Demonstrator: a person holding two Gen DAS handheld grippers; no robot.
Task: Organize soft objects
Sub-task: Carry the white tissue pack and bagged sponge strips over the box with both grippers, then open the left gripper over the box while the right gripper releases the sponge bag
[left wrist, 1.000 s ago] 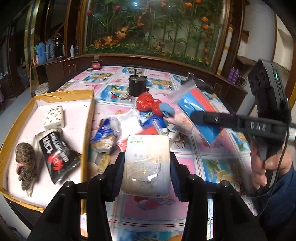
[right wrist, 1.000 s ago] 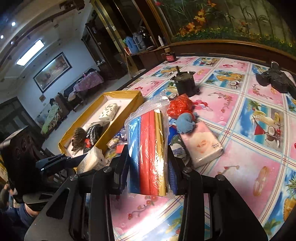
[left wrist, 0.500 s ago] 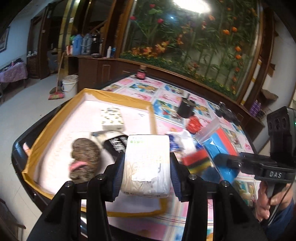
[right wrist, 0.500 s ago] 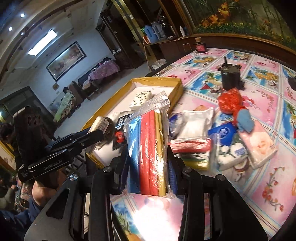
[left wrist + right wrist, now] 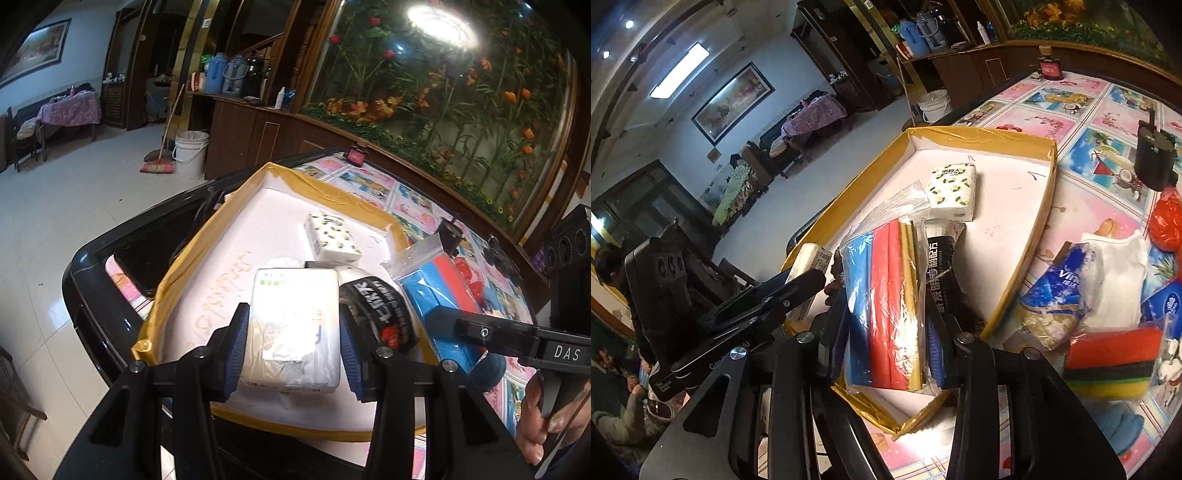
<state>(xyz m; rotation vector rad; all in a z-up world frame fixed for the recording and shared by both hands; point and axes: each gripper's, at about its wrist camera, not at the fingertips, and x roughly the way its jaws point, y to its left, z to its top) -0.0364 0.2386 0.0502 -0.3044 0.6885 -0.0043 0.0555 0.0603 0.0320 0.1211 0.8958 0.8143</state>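
Right wrist: both grippers clamp packs over box [image 5: 1021, 273], black pouch [image 5: 943, 271] beneath

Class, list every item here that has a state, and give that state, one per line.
left gripper: shut on the white tissue pack
right gripper: shut on the clear bag of blue, red and yellow cloths
yellow-rimmed white tray: open, part filled
lemon-print tissue pack: lying flat in tray
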